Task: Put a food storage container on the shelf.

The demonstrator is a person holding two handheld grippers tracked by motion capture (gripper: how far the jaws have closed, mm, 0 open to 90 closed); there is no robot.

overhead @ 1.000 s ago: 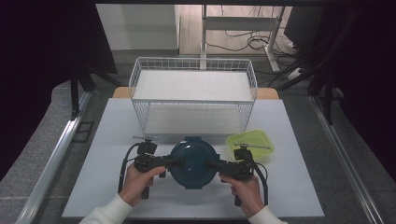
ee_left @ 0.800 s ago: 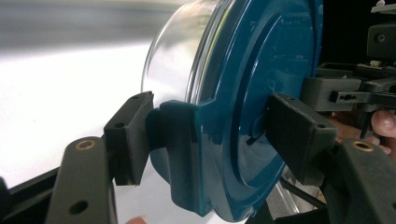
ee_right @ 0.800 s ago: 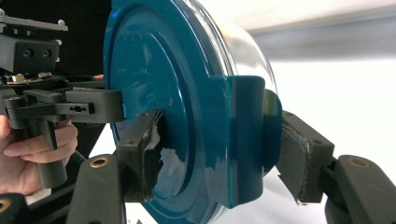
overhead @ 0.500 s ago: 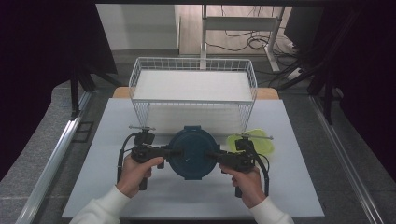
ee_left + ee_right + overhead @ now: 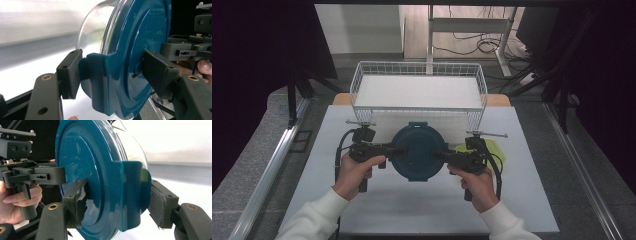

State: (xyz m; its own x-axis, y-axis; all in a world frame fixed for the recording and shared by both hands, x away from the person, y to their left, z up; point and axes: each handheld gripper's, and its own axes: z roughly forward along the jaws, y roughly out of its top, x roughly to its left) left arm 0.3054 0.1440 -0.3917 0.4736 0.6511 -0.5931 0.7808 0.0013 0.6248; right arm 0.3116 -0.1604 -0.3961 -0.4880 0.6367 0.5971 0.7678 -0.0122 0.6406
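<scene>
Containers: one round glass bowl with a teal lid (image 5: 418, 151), held above the white table (image 5: 412, 210), just in front of the wire basket.
Lid clasps: two seen close up, one in each gripper view (image 5: 96, 82); a third tab shows at the far edge of the lid in the high view.
Left gripper (image 5: 384, 149): jaws clamped on the lid's left clasp, one pad on the top face, the other under the rim.
Right gripper (image 5: 441, 156): jaws clamped likewise on the opposite clasp (image 5: 132, 192); its pad facing (image 5: 83, 202) is torn and frayed.
Hands: two, each in a white sleeve, one per gripper handle.
Wire basket (image 5: 362, 82): one, white, at the far edge of the table, with a white floor.
Yellow-green item (image 5: 494, 148): one, flat on the table beside the right gripper, partly hidden; what it is cannot be told.
High view: gives the whole layout, basket and table.
Gripper views: give the clear glass wall (image 5: 96, 27) of the bowl beneath the lid, and each the other gripper across the lid.
Writing: faint raised marks on the lid (image 5: 75, 140), not legible.
</scene>
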